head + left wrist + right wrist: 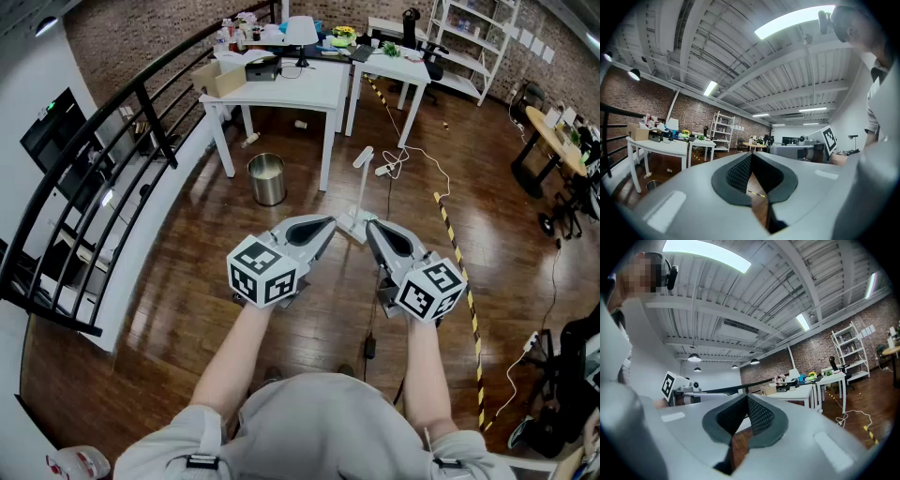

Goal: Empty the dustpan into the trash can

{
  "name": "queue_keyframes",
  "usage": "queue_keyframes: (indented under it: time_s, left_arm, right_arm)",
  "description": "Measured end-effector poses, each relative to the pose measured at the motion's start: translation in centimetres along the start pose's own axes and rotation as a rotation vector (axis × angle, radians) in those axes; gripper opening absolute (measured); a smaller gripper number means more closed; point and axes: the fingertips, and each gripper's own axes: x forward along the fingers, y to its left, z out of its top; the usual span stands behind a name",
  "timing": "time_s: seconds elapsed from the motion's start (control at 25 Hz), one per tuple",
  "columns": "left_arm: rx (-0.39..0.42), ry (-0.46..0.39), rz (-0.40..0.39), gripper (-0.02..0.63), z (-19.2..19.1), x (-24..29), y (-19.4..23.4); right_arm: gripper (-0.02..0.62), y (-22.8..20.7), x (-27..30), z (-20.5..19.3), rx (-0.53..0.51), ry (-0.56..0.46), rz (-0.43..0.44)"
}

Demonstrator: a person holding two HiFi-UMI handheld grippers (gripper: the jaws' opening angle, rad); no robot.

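To the right of the shiny round metal trash can (267, 178), the white long-handled dustpan (360, 192) stands on the floor, probably light and stiff, best held by its handle; left gripper (326, 224) and right gripper (371, 227) are pressed together, empty.

You've got a white counter (291, 89) straight ahead, with a cardboard box (217, 79) on its left end and a white lamp (300, 31) further back. A second white counter (394, 70) sits just right of it. Past that, a white shelf rack (473, 42) stands by the brick wall (112, 37). A black railing (155, 127) runs down your left. On the wood floor (169, 309) there's a yellow-black tape stripe (473, 347) and a loose white cable (412, 152).
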Motion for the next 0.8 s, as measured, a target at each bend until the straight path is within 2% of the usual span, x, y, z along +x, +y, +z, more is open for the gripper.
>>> queue_keyframes:
  time_s: [0.4,0.52,0.8]
  left_arm:
    - [0.021,0.004,-0.061,0.005,0.3,0.6,2.8]
    - [0.011,0.008,-0.055,0.006,-0.1,2.5,4.2]
    - [-0.003,0.031,0.036,0.005,-1.2,10.5,6.4]
  right_arm:
    - [0.000,-2.1,2.1,0.1,-0.047,0.007,-0.097]
    - [0.000,-3.8,2.9,0.0,-0.043,0.008,-0.081]
    - [0.000,-11.5,3.2,-0.1,0.015,-0.023,0.014]
